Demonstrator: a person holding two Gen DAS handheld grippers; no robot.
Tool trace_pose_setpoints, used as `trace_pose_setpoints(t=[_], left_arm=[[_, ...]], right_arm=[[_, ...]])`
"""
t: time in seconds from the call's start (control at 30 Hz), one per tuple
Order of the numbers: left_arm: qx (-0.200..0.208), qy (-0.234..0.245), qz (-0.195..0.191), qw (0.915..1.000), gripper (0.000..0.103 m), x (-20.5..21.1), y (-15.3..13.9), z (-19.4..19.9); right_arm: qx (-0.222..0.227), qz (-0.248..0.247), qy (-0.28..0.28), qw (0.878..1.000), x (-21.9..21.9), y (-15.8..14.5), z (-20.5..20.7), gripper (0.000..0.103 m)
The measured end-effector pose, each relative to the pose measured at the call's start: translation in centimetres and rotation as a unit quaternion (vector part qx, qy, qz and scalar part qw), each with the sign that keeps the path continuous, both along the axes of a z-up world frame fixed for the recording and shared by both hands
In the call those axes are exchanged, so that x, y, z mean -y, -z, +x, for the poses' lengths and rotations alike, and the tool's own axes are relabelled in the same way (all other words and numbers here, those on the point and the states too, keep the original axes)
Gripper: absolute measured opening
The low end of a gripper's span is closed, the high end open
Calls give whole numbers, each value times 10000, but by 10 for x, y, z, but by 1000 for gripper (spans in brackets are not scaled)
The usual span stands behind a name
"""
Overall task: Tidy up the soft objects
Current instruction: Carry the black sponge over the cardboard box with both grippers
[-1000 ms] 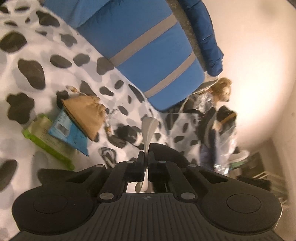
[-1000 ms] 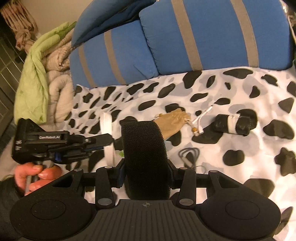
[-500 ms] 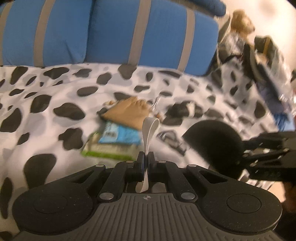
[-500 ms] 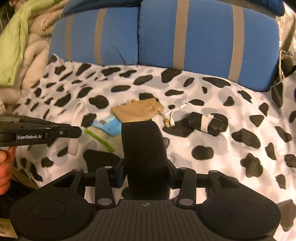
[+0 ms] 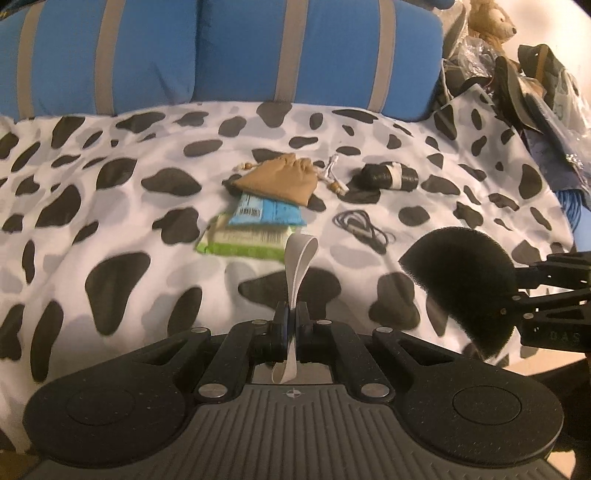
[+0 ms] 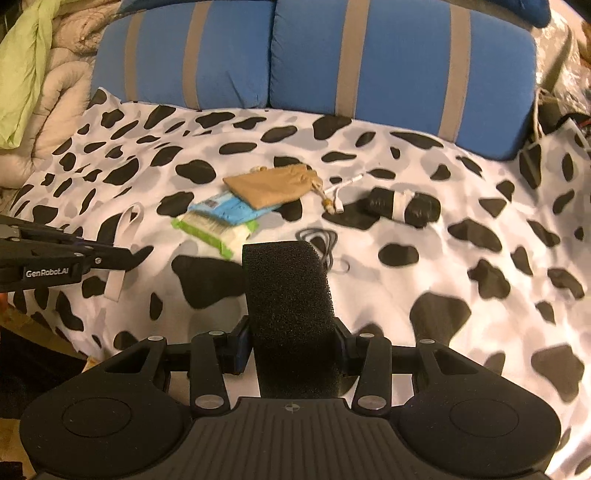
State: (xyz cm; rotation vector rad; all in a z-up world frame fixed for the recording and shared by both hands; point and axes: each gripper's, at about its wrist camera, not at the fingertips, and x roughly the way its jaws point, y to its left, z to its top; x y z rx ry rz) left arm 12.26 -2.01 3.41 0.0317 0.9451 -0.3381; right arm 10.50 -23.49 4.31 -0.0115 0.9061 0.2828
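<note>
My left gripper [image 5: 291,320] is shut on a white strap loop [image 5: 298,263], which sticks up between its pads; the same strap [image 6: 123,254] shows at the left of the right wrist view. My right gripper [image 6: 291,343] is shut on a black foam sponge [image 6: 290,306], seen from the side as a half-round sponge [image 5: 463,284] in the left wrist view. On the cow-print cover [image 5: 110,206] lie a tan drawstring pouch [image 5: 280,182], a blue packet [image 5: 264,214] over a green pack [image 5: 240,245], a black roll with a white band [image 5: 388,177] and a coiled dark cord [image 5: 364,227].
Two blue cushions with grey stripes [image 6: 314,55] stand along the back. Green and beige bedding [image 6: 33,81] is piled at the left. A plush toy [image 5: 491,20] and bags [image 5: 535,85] crowd the right end. A white cable with beads [image 6: 334,195] lies beside the pouch.
The left view has rolled from tilted to level and now faces the cushions squarely. Both grippers have swung across the cover, so the objects sit centred. Both holds are unchanged.
</note>
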Motion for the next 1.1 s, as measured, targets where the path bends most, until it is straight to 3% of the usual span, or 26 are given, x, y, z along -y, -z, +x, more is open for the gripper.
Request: trace_pose_setpoints(t=[0.43,1.1], left_arm=[[-458,32,-165,9988,3,-10,10,-54],[-1121,238,-85,9934,3,2,34,-104]], right_arm=[[-322,331,12,9989,-2,5,-51,46],[-990,224,-313,9943,-27,27,-105,46]])
